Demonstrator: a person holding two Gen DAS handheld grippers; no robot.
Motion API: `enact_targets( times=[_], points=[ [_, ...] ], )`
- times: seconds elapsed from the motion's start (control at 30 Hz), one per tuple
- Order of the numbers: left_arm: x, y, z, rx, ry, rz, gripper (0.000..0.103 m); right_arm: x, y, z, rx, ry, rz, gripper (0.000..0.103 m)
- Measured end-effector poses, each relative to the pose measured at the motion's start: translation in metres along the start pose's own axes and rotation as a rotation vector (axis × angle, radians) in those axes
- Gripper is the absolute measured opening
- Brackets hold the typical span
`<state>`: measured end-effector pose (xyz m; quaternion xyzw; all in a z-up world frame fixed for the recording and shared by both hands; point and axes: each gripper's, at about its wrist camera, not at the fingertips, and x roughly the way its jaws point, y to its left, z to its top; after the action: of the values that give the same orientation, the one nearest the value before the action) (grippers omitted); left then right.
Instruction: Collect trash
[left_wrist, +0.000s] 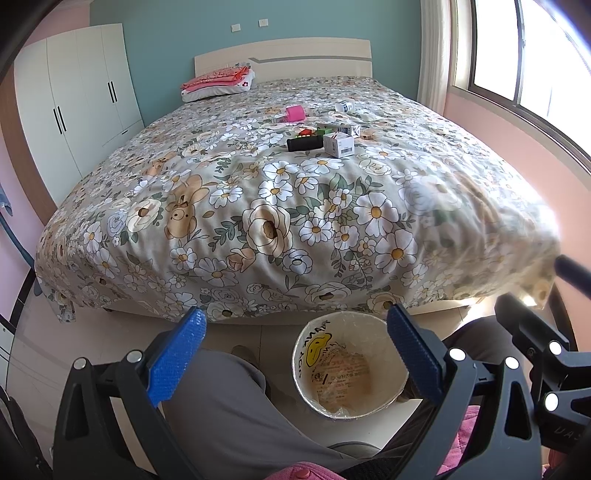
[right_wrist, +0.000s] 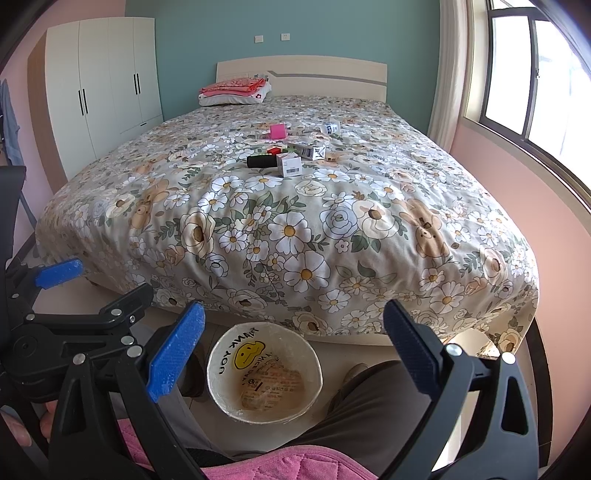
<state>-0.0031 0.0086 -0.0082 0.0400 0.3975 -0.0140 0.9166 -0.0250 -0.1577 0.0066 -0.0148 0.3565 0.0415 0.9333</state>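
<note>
Several pieces of trash lie in the middle of the floral bed (left_wrist: 258, 221): a black cylinder (left_wrist: 304, 144), a white barcode box (left_wrist: 338, 144), a pink cup (left_wrist: 296, 113) and a white bottle (left_wrist: 344, 106). The right wrist view shows the same black cylinder (right_wrist: 262, 161), barcode box (right_wrist: 289, 164) and pink cup (right_wrist: 277, 131). A bag-lined bin (left_wrist: 306, 354) stands on the floor at the foot of the bed, and its wall (right_wrist: 229, 362) carries a smiley. Above the bin, my left gripper (left_wrist: 295, 319) and right gripper (right_wrist: 295, 314) are both open, with nothing in them.
A white wardrobe (left_wrist: 74, 103) stands at the left wall. A pillow with folded pink cloth (left_wrist: 218, 83) lies by the headboard. A window (left_wrist: 535, 55) fills the right wall. A person's grey-trousered legs (left_wrist: 229, 406) flank the bin.
</note>
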Motion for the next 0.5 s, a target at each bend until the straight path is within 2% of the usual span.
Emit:
enact_targets(
  times=[0.5],
  points=[
    [-0.0027,0.0024,-0.0034,0.002,0.001,0.002,0.1,0.0002,-0.0003,0.0008,0.0,0.002,0.0,0.095]
  ],
)
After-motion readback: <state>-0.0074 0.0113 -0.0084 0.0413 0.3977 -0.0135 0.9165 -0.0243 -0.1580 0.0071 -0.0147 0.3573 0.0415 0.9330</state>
